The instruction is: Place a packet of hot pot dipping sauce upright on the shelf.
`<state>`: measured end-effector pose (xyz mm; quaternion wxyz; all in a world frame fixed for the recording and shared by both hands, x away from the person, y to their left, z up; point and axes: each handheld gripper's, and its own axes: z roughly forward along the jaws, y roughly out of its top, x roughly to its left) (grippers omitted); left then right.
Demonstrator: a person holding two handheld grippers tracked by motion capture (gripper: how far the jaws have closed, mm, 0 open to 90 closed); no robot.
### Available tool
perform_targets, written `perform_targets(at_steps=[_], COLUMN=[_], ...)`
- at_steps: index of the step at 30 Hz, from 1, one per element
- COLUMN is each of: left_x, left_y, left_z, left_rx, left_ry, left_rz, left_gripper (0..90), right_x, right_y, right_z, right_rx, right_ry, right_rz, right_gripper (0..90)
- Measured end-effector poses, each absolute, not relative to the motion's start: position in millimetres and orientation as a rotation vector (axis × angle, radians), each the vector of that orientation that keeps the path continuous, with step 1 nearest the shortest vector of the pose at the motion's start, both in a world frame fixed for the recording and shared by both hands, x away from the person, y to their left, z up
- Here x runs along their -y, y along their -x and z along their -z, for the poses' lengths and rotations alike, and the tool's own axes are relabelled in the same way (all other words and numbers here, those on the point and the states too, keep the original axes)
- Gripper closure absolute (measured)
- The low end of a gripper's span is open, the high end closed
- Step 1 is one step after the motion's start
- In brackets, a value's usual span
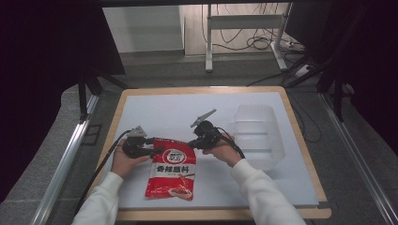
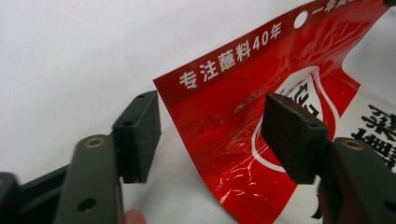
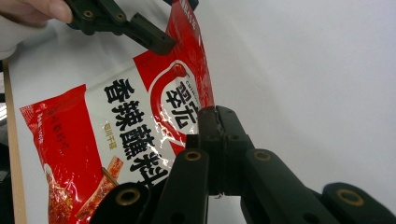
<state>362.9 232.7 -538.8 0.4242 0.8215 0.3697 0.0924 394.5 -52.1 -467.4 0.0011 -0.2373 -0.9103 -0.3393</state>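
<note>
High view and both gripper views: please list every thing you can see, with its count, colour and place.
Seasoning packet: one, red and white, near front of the table, top edge lifted.
Plastic container: one, clear, right side of the table.
Table: one, white top with wooden rim, centre.
Metal stand: one, grey, on the floor behind the table.
Cables: several, black, on the floor behind.
Left hand-held gripper: one, black, open around the packet's top left corner.
Right hand-held gripper: one, black, shut on the packet's top right edge.
Sleeves: two, white, bottom.
</note>
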Motion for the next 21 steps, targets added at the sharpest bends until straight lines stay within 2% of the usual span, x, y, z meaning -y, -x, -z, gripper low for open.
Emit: perform_targets(at_steps=[8, 11, 12, 14, 15, 21], left_x=[-229, -228, -228, -229, -229, -230], left_y=[-345, -336, -334, -330, -330, -328], left_z=[530, 526, 524, 523, 523, 524], left_rx=[-0.875, -0.847, -0.847, -0.843, -0.843, -0.817], left_ry=[-2.117, -2.156, -2.170, -2.182, -2.182, -2.185], left_rz=[-0.258, -0.269, -0.268, -0.273, -0.273, -0.273], left_gripper=[52.6, 64.8, 64.8, 74.4, 76.3, 80.5], right_x=[54, 54, 55, 54, 54, 54], right_y=[-393, -393, -393, -392, -392, -392], right_z=[467, 468, 468, 470, 470, 471], right_rx=[2.860, 2.867, 2.868, 2.872, 2.872, 2.879], right_ry=[0.743, 0.745, 0.748, 0.746, 0.746, 0.748], right_rz=[1.071, 1.066, 1.066, 1.065, 1.065, 1.062], right_gripper=[89.2, 89.0, 88.9, 88.1, 88.1, 86.2])
